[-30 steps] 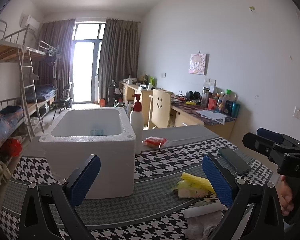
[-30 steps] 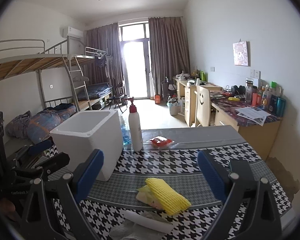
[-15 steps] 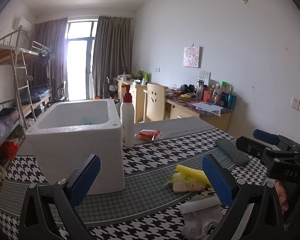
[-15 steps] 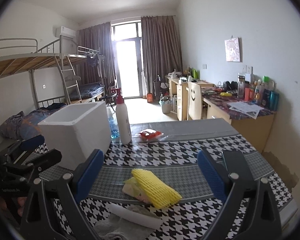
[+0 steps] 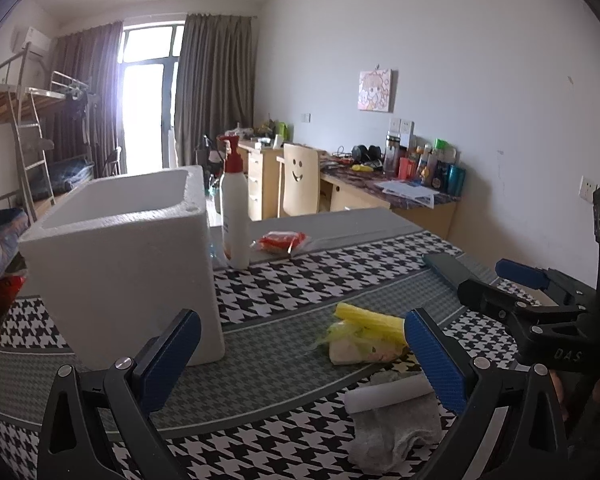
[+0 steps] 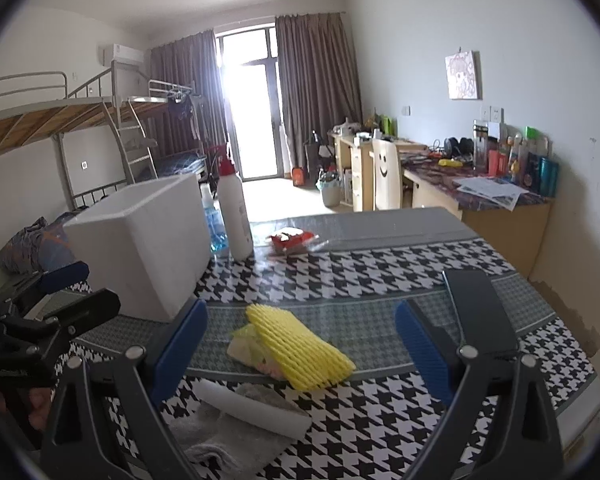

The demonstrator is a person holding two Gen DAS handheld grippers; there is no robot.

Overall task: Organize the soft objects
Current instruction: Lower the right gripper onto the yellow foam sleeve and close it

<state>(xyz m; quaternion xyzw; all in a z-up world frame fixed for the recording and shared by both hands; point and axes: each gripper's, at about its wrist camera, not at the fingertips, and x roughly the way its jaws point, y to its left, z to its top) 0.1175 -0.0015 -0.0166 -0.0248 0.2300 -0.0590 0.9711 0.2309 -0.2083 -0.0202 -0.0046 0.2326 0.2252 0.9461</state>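
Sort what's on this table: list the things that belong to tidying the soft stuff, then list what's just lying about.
Belongs to the job:
yellow foam net
crumpled plastic bag
white foam roll
grey cloth
white foam box, the likely container

Just lying about:
pump bottle
red packet
dark flat case

Table cover [image 6: 380,276]: black-and-white houndstooth with grey fine-check bands and a plain grey far strip. Foam box [image 5: 132,248] white. Pump bottle [image 5: 235,216] white, red top. Foam net sleeve [image 6: 300,344] bright yellow, ribbed mesh. Crumpled bag [image 5: 352,344] pale green and white. Roll [image 6: 252,408] white; cloth [image 6: 228,436] grey. Snack packet [image 6: 290,238] red. Flat slab [image 6: 480,312] dark. Gripper pads [image 5: 436,360] blue, frames black.
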